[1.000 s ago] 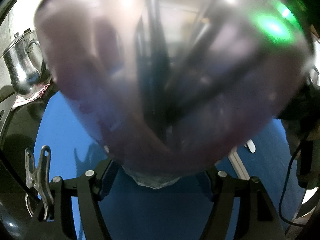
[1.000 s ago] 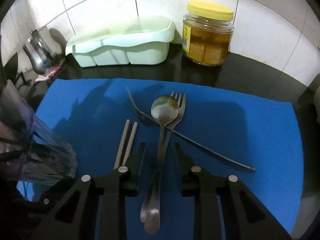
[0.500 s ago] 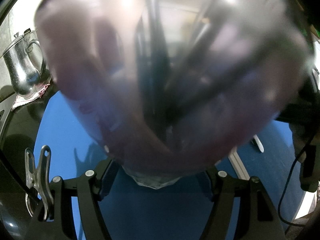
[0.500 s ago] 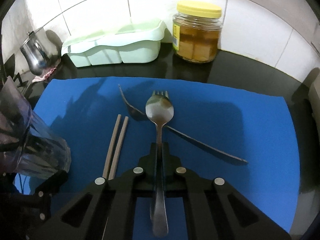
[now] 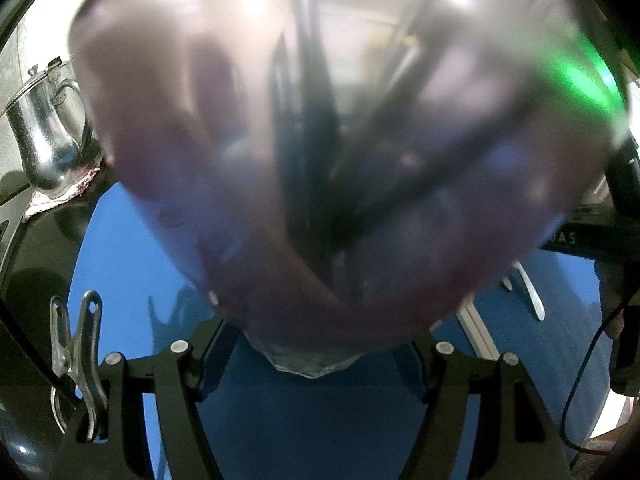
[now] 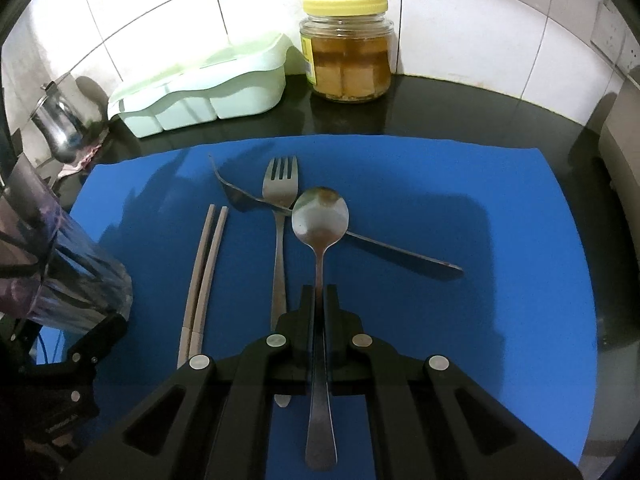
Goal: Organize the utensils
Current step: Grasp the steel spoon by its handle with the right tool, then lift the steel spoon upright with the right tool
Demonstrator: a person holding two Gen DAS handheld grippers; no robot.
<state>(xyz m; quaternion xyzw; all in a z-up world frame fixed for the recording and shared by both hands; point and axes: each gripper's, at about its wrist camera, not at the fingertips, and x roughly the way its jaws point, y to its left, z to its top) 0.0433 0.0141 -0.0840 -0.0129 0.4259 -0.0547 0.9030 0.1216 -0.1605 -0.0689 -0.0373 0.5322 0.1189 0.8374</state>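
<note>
Right gripper: jaws closed on the spoon handle, bowl above the blue mat.
Left gripper: clamped around a translucent tumbler holding dark utensils.
On mat: fork, chopsticks, second fork.

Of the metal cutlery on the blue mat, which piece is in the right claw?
The spoon: the right claw is shut on its handle. The straight fork beside it and the fork lying crosswise rest free on the mat.
</note>
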